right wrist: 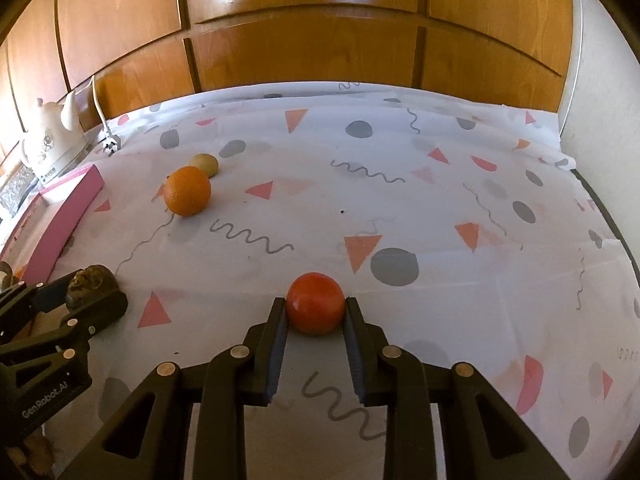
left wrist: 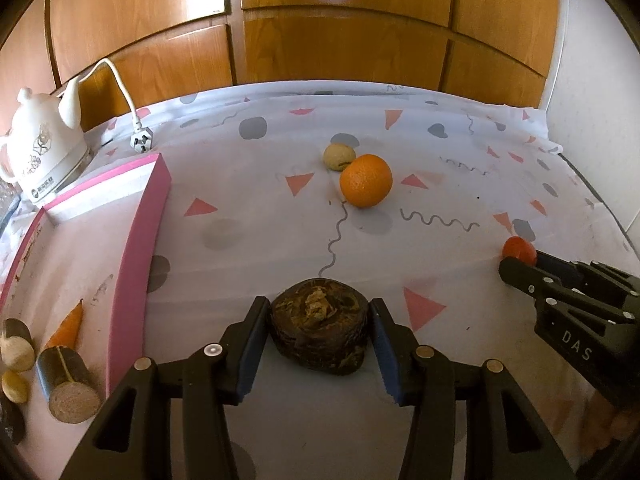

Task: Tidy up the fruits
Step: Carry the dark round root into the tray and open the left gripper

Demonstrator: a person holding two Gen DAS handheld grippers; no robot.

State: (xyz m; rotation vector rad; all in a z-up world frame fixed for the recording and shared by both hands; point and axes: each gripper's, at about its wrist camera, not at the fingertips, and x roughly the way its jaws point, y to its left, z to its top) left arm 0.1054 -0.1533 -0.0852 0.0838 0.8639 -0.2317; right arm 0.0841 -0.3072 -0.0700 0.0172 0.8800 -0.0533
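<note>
Near the front edge of the table (left wrist: 460, 184), my left gripper (left wrist: 320, 334) has its jaws set on either side of a dark, wrinkled brown fruit (left wrist: 320, 330); the blue pads touch or nearly touch its flanks, so I read this as a grip just closing, though I cannot tell how firm it is. Toward the right edge, my right gripper (right wrist: 316, 312) holds a small red fruit (right wrist: 316, 308) pinched between narrow jaws, both pads against its sides, the fruit resting on the cloth. I judge that both are taken low and square so that round things do not roll out on the lift. Along the left edge lies a pink-rimmed tray (left wrist: 136, 240), already holding cut pieces and a carrot-like wedge, which looks like the place the fruits are meant to go. Mid-table, well apart from both grippers, an orange (left wrist: 366, 180) sits touching a small tan fruit (left wrist: 339, 156) behind it. The surface is a white cloth printed with triangles, dots and squiggles, slightly rumpled, so fruit could wander. A white kettle (left wrist: 40, 152) stands at the far left corner, its plug (left wrist: 142, 140) loose beside it, with wooden cabinet doors (left wrist: 340, 32) behind.
</note>
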